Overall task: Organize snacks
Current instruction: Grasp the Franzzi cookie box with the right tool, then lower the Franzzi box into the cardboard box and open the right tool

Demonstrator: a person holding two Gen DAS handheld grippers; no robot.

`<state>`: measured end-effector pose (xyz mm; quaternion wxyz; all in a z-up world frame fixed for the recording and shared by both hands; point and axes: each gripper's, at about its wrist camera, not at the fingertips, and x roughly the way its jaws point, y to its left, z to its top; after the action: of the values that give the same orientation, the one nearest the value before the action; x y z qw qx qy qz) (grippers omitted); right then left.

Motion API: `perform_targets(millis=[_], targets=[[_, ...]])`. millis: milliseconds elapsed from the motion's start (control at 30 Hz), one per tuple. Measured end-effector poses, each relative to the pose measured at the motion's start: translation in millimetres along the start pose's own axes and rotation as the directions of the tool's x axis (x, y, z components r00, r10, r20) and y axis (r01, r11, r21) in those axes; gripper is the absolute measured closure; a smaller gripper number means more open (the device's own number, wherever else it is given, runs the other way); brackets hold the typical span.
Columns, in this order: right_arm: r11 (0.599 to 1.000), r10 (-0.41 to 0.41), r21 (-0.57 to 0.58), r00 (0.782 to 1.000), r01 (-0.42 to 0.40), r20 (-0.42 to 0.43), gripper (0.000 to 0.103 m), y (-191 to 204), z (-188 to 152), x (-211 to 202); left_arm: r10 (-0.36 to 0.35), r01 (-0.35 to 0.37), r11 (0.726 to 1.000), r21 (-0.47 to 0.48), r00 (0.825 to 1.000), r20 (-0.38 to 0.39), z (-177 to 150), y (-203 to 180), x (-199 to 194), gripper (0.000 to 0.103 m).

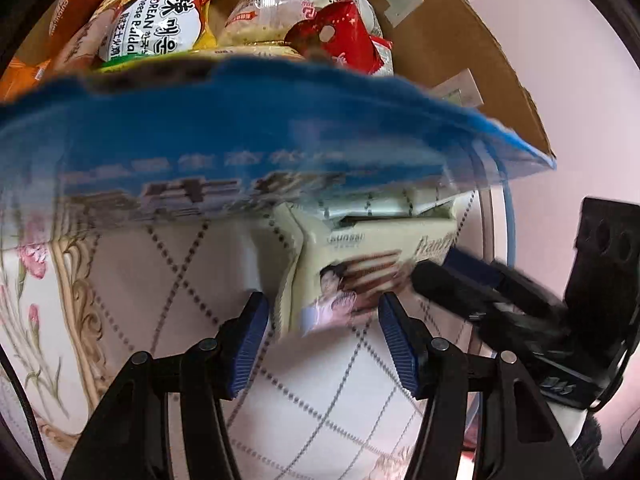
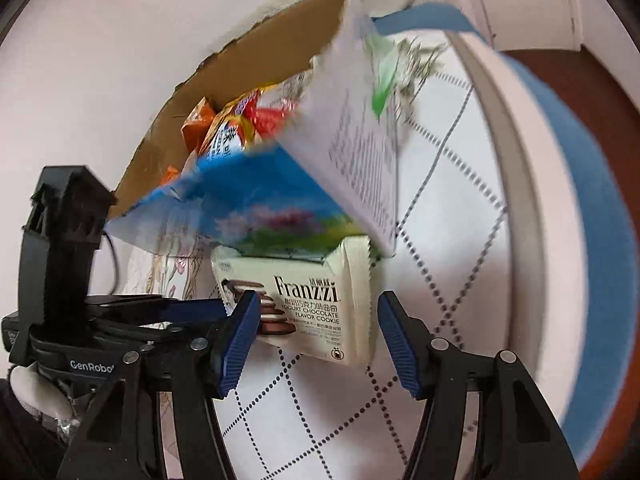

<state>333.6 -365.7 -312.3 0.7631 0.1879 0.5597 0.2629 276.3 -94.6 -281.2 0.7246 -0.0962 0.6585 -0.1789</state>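
Both your grippers, left (image 1: 322,334) and right (image 2: 314,332), sit with jaws spread, holding nothing. Franzzi cookie pack (image 2: 308,304) lies on the tablecloth (image 2: 320,420) under the blue box (image 2: 256,204), just beside the cardboard box (image 2: 256,56) edge

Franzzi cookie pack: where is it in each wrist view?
Left wrist: Franzzi cookie pack at centre, just beyond the open left claw, under the blurred blue bag.
Right wrist: pack low centre, ahead of the open right claw.
Shared landmark: the cardboard box of snacks behind it.
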Motion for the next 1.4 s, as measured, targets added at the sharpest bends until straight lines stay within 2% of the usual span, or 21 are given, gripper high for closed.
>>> perform_targets(millis=[33, 133, 200, 400, 633, 733, 867, 967, 1267, 1333, 1400], targets=[[1.000, -0.008, -0.001, 1.000, 0.008, 0.000, 0.060, -2, -1, 4, 0.006, -0.006, 1.000, 0.013, 1.000, 0.014, 1, -2, 1, 0.052], [1.000, 0.021, 0.015, 1.000, -0.021, -0.002, 0.064, -2, -3, 9, 0.006, -0.006, 1.000, 0.014, 1.000, 0.028, 2, -5, 0, 0.058], [0.999, 0.034, 0.011, 0.999, -0.034, 0.007, 0.064, 1, -6, 7, 0.016, -0.017, 1.000, 0.022, 0.999, 0.041, 0, -10, -4, 0.062], [0.996, 0.079, 0.034, 0.996, -0.080, 0.031, 0.064, 12, -10, -7, 0.028, -0.030, 0.999, 0.030, 0.998, 0.064, -13, -23, -28, 0.062], [0.992, 0.123, 0.003, 0.989, -0.123, 0.086, 0.064, 48, -9, -57, 0.015, -0.022, 0.998, 0.065, 0.994, 0.107, -14, -45, -89, 0.063], [0.993, 0.122, -0.023, 0.986, -0.120, 0.110, 0.064, 66, 9, -75, -0.004, -0.007, 0.997, 0.077, 0.991, 0.136, -3, -49, -118, 0.063], [0.993, 0.110, -0.058, 0.984, -0.103, 0.142, 0.064, 86, 44, -89, -0.007, -0.009, 0.996, 0.092, 0.985, 0.171, 28, -53, -143, 0.063], [0.994, 0.092, -0.067, 0.984, -0.083, 0.154, 0.064, 99, 72, -86, 0.005, -0.023, 0.995, 0.094, 0.983, 0.181, 46, -34, -154, 0.062], [0.998, 0.039, -0.061, 0.993, -0.032, 0.110, 0.064, 110, 151, -30, 0.062, -0.072, 0.995, 0.069, 0.990, 0.130, 130, 10, -136, 0.061], [0.999, 0.026, -0.043, 0.996, -0.022, 0.090, 0.064, 107, 167, -14, 0.110, -0.115, 0.992, 0.043, 0.987, 0.116, 141, 21, -128, 0.060], [1.000, 0.016, 0.002, 0.999, -0.016, 0.052, 0.037, 100, 181, 3, 0.171, -0.175, 0.984, 0.025, 0.979, 0.109, 150, 32, -122, 0.060]])
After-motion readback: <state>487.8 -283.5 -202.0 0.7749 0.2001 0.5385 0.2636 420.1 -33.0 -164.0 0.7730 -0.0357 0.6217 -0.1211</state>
